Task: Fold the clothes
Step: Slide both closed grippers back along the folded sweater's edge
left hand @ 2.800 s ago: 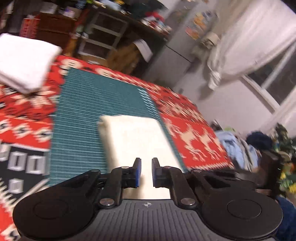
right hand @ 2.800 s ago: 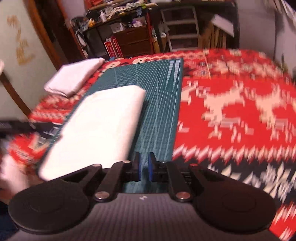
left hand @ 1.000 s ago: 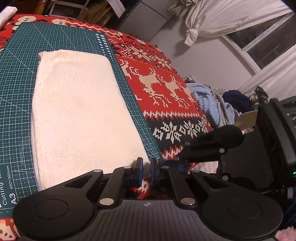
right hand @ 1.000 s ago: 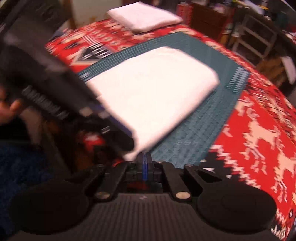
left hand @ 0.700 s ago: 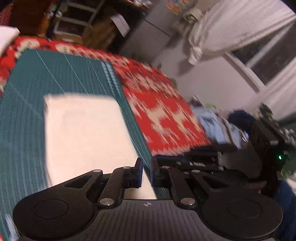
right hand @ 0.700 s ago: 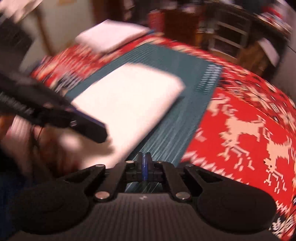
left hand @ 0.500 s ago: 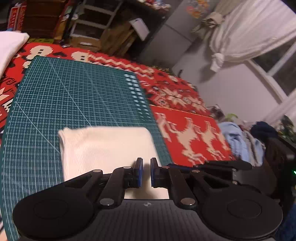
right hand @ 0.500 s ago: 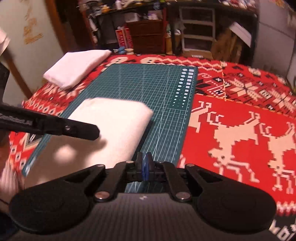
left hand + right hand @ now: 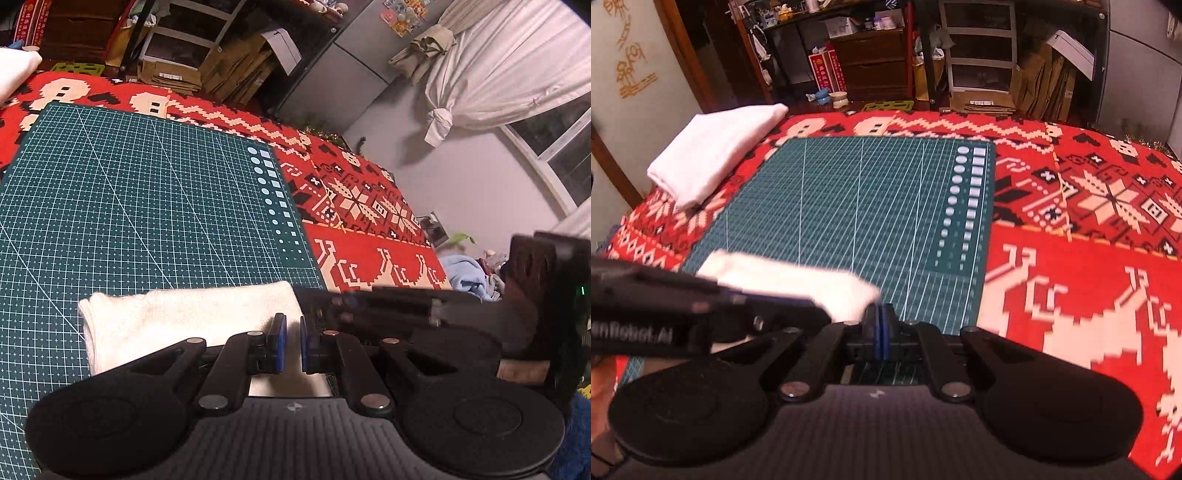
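Fuzzy cream cloth [image 9: 177,317] lies folded on gridded mat [image 9: 147,206]; left gripper [image 9: 290,341] slightly parted, right gripper [image 9: 880,325] pressed closed.

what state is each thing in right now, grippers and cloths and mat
left gripper: open a little, nothing between the pads, over the near cloth
right gripper: shut, pads pressed together at the near cloth's corner; grip on it unclear
white cloth: folded over, lying on the mat's near edge
second white cloth: folded, set aside on the red blanket
cutting mat: flat on the red blanket
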Demonstrator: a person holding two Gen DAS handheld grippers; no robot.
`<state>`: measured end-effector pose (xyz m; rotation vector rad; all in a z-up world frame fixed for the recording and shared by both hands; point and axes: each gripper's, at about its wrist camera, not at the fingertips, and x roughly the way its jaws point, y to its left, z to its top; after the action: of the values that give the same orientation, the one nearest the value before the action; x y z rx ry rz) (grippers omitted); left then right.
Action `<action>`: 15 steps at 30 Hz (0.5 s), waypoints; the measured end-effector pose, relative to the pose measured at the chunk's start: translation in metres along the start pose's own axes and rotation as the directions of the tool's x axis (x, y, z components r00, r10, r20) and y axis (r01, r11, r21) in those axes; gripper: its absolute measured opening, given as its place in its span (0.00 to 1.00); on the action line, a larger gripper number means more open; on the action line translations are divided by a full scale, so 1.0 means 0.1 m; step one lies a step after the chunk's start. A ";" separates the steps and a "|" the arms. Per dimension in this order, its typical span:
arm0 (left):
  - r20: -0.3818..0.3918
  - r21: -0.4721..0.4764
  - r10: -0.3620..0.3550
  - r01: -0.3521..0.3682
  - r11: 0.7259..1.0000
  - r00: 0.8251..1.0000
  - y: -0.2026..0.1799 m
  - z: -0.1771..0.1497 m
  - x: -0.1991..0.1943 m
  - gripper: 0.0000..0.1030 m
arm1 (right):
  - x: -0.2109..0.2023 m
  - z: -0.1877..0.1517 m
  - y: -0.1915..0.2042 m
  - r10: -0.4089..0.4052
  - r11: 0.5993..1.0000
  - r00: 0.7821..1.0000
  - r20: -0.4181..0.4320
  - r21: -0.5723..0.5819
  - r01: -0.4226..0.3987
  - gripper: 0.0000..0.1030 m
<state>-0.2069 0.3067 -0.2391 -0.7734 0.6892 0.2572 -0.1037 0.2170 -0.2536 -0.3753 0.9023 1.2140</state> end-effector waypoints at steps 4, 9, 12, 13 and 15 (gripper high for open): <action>0.029 -0.031 -0.023 0.023 0.999 0.999 0.05 0.05 -0.07 0.07 | 0.05 0.12 -0.03 -0.003 1.000 1.000 0.023 0.015 0.002 0.04; 0.100 -0.056 -0.043 0.048 0.997 0.994 0.14 0.07 -0.35 0.07 | -0.02 0.09 0.06 0.028 1.000 0.998 0.055 0.007 -0.028 0.04; 0.125 -0.066 -0.027 0.035 0.997 0.992 0.25 0.04 -0.50 0.07 | -0.08 0.04 0.12 0.052 0.999 0.996 0.075 -0.004 -0.052 0.04; 0.123 -0.077 -0.014 0.024 0.997 0.992 0.30 0.02 -0.52 0.07 | -0.10 0.02 0.15 0.060 0.998 0.995 0.081 -0.007 -0.060 0.04; 0.116 -0.116 0.015 -0.002 0.993 0.993 0.41 -0.03 -0.56 0.07 | -0.14 -0.01 0.19 0.076 0.997 0.993 0.094 -0.014 -0.075 0.04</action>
<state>-0.2697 0.3350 -0.2269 -0.8593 0.5709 0.3499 -0.1226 0.2143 -0.2396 -0.2920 0.8350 1.2960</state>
